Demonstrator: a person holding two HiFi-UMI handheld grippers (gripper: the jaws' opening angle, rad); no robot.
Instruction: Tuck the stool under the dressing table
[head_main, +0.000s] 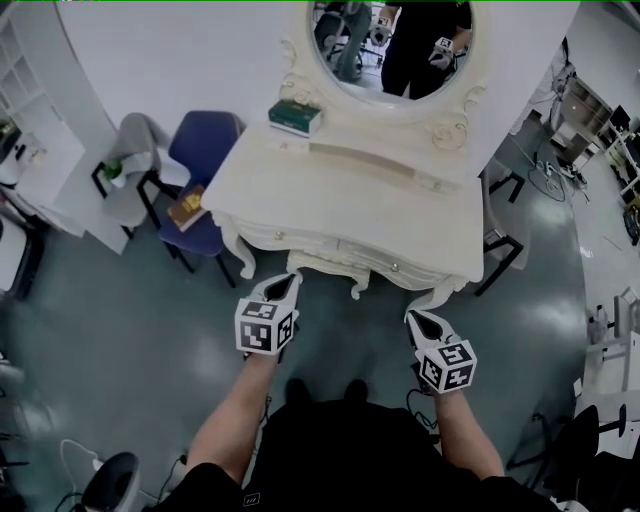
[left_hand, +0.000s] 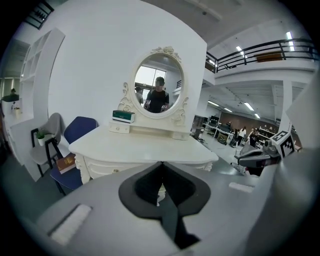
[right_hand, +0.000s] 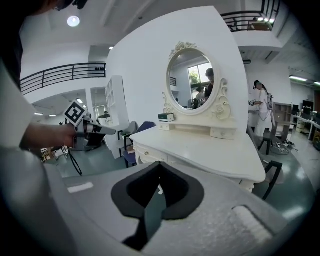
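The stool cannot be made out in any view. The space under the dressing table (head_main: 330, 190) is covered from above by its white top, and in both gripper views the grippers' own grey bodies block the lower part of the table. The head view cuts off the top of the oval mirror (head_main: 400, 40), which reflects a person in dark clothes. The table stands just ahead of both grippers, with its carved front facing them. The left gripper (head_main: 283, 290) is clenched, its black jaws pressed together with nothing between them. It is held out on a bare forearm (head_main: 235, 420) and points forward and slightly down at the front apron, short of it. The right gripper (head_main: 422, 320) is clenched and empty too. It is level with the left one and well apart from it, aimed near the table's front right leg. Both marker cubes face up. Beyond the left gripper, at the back of the tabletop, lies a green box (head_main: 296, 117). Further to that gripper's left is a blue chair (head_main: 205, 145) with a book (head_main: 187, 208) on its seat. A black chair (head_main: 500, 250) beyond the right gripper is partly hidden behind the table.
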